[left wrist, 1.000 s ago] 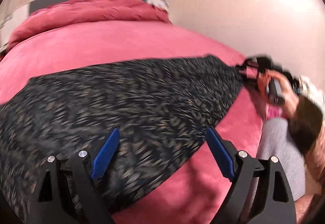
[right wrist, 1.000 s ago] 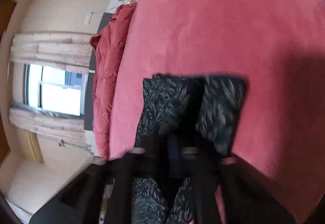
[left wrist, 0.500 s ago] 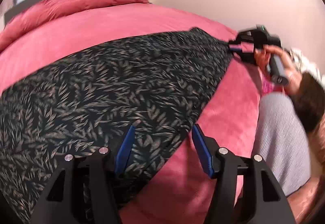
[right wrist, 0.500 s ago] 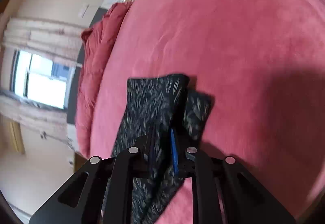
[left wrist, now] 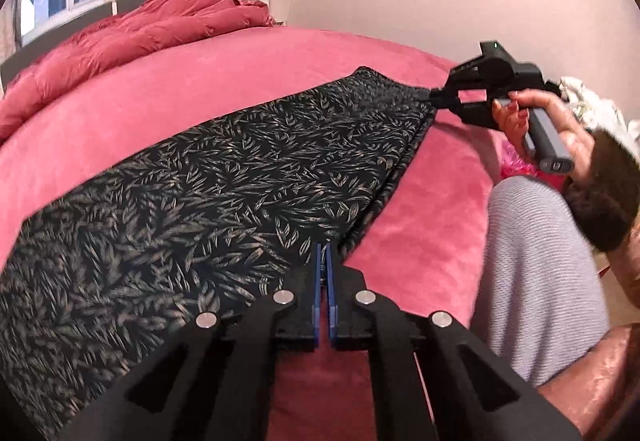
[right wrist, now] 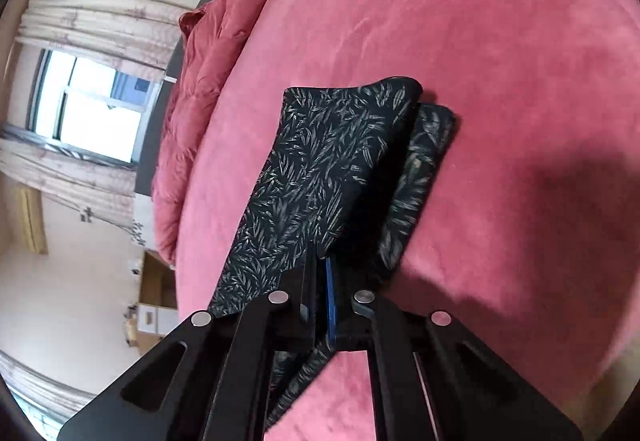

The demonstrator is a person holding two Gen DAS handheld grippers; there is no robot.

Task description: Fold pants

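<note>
Item: pants [left wrist: 224,177], dark leaf print, spread lengthwise across the pink bed [left wrist: 240,69], near its front edge.

Left gripper [left wrist: 322,261]: we hold its blue pads pressed together on the near long edge of the cloth.

Right gripper [right wrist: 320,269]: pinched on the far end of the same edge; in its own view two layers show, slightly offset.

Step in hand, as we judge it: a fold carried by both pinches. We keep the edge taut between the grippers, lift evenly, and lay edge on edge so the layers align.

Surroundings: red duvet [left wrist: 132,29] heaped at the head of the bed, well apart; window [right wrist: 92,109]; cardboard boxes [right wrist: 154,305] on the floor.

Obstruction: our knee in grey [left wrist: 536,261] crowds the bed's front edge.
</note>
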